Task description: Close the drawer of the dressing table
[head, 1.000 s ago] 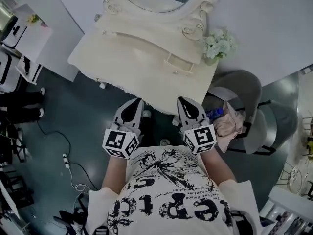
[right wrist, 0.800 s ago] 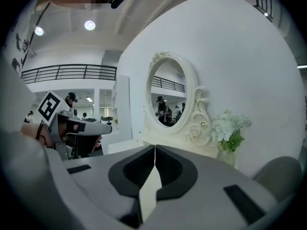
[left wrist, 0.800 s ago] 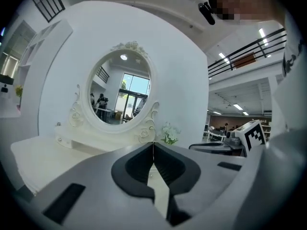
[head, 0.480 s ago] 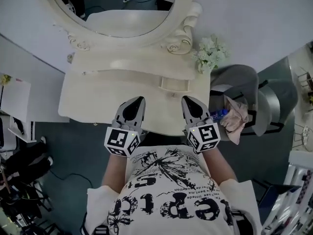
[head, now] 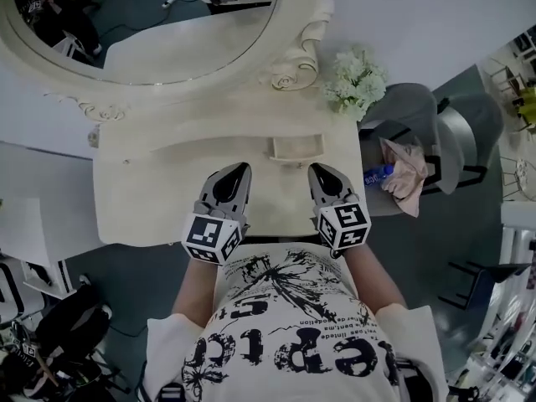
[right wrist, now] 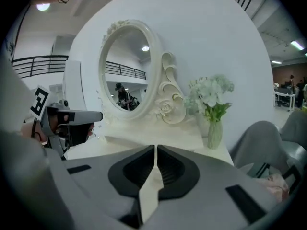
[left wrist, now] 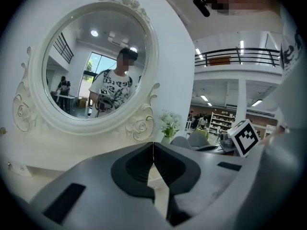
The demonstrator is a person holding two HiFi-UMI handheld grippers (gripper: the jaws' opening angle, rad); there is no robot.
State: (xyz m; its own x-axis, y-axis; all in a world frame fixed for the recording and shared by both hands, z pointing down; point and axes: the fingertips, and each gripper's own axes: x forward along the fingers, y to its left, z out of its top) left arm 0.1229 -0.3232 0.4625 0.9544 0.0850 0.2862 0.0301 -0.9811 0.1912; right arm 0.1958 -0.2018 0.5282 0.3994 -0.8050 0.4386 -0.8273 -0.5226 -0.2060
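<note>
shut grippers over the tabletop, drawer just ahead

the small drawer (head: pixel 296 148) stands pulled out of the raised back tier of the dressing table (head: pixel 142 199). it is just beyond the tips of the left gripper (head: pixel 237 174) and right gripper (head: pixel 321 176) — nearer the right one, touching neither. its long side runs across the head view, front facing the person. both pairs of jaws are pressed together, empty. a second ago the table sat skewed and farther off — now it lies square, grippers over its top.
</note>
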